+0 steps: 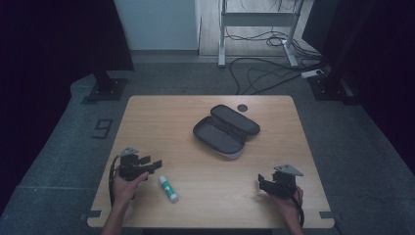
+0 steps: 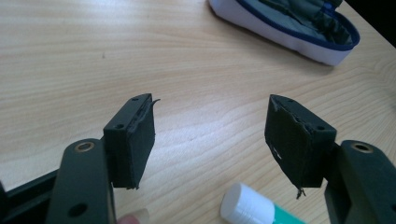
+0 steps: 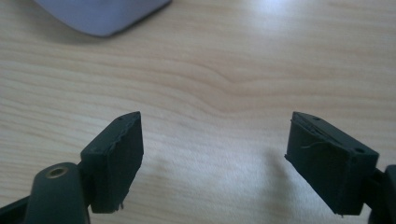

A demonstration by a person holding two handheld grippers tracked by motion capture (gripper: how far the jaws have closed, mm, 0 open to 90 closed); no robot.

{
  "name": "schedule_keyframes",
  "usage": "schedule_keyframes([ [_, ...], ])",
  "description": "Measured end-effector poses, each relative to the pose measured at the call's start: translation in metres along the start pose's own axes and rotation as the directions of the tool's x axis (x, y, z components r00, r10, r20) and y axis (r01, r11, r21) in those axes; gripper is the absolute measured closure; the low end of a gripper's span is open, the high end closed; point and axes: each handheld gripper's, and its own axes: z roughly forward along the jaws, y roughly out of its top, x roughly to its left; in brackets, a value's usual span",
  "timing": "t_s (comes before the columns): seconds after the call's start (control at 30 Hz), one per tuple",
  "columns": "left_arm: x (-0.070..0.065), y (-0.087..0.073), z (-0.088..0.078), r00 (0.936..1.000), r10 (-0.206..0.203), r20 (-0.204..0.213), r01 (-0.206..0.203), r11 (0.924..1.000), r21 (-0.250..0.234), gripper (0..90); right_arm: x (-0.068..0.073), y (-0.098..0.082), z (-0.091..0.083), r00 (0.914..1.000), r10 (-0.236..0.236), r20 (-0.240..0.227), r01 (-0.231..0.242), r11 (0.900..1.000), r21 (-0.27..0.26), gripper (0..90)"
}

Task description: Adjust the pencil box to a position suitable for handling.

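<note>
Wooden table (image 1: 161,117) on grey carpet, dim room, cables and a desk frame on the floor behind

Left gripper (image 1: 155,164) sits near the table's front-left, held in the left hand (image 1: 125,188), jaws spread wide, nothing between them. In the left gripper view the pads (image 2: 140,140) hover over bare wood, and the glue stick (image 2: 254,207) with its white cap lies just below the right-side jaw, not touching either pad

From above the glue stick (image 1: 168,189) lies flat on the table just beside the left gripper, on its right, green body angled toward the front edge

Right gripper (image 1: 262,182) is at the front-right, in the right hand (image 1: 288,203), well apart from the glue stick. Jaws wide, holding nothing; right gripper view has bare wood between the pads (image 3: 123,154)

Open pencil case (image 1: 225,130) lies mid-table, beyond both grippers, lid flipped back, grey lining up. Its white side with blue zip edge is at the top of the left gripper view (image 2: 299,37)

Small dark disc (image 1: 242,107) sits on the table just behind the case
</note>
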Motion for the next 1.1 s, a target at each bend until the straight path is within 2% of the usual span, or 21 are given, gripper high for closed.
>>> schedule_keyframes([
  [0.13, -0.003, 0.01, 0.003, 1.0, 0.005, 0.004, -0.005, 1.0, -0.005, 33.7, 0.0, 0.007, -0.001, 0.9999, -0.003, -0.016, 0.003, 1.0, -0.027, 21.2],
  [0.2, -0.006, 0.018, 0.005, 0.9998, -0.001, 0.021, 0.001, 0.9997, -0.023, 34.0, 0.001, 0.016, -0.001, 0.9997, -0.006, -0.025, 0.005, 0.999, -0.039, 22.3],
  [0.53, -0.014, 0.04, 0.013, 0.9996, 0.022, 0.019, -0.021, 0.9996, -0.021, 34.6, 0.009, 0.041, -0.006, 0.998, -0.027, -0.057, 0.023, 0.997, -0.069, 26.6],
  [0.77, -0.022, 0.056, 0.025, 0.9996, 0.016, 0.022, -0.016, 0.9996, -0.025, 36.9, 0.013, 0.051, 0.0, 0.9963, -0.035, -0.079, 0.03, 0.998, -0.061, 28.4],
  [0.97, -0.027, 0.068, 0.038, 0.9995, 0.028, 0.013, -0.028, 0.9995, -0.016, 37.2, 0.014, 0.059, 0.004, 0.9954, -0.028, -0.091, 0.022, 0.997, -0.072, 29.7],
  [1.1, -0.029, 0.076, 0.05, 0.9995, 0.031, 0.003, -0.031, 0.9995, -0.005, 36.9, 0.016, 0.067, 0.008, 0.9942, -0.042, -0.099, 0.034, 0.996, -0.086, 31.7],
])
